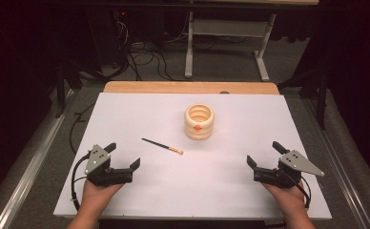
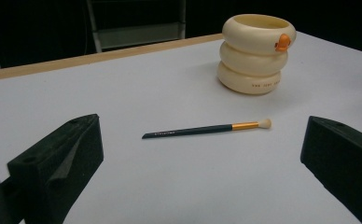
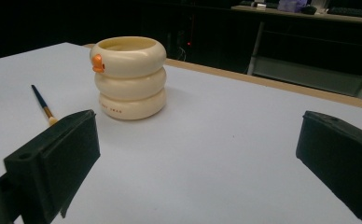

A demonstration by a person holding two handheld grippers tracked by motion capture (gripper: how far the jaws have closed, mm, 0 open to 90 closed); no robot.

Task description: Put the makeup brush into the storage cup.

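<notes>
Dark-handled, the brush [image 2: 207, 129] lies flat on the white desk [image 1: 231, 191], left of and nearer than the cream cup [image 1: 199, 121], apart from it. Left gripper [image 1: 121, 160] and right gripper [image 1: 264, 153] rest at the near corners, jaws wide open, empty. Likely the start: the left gripper, nearer, must reach forward and straddle the handle.

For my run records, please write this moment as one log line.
left gripper: jaws open, empty | right gripper: jaws open, empty | thin dark makeup brush: flat on white table | cream ringed ceramic holder: upright
</notes>
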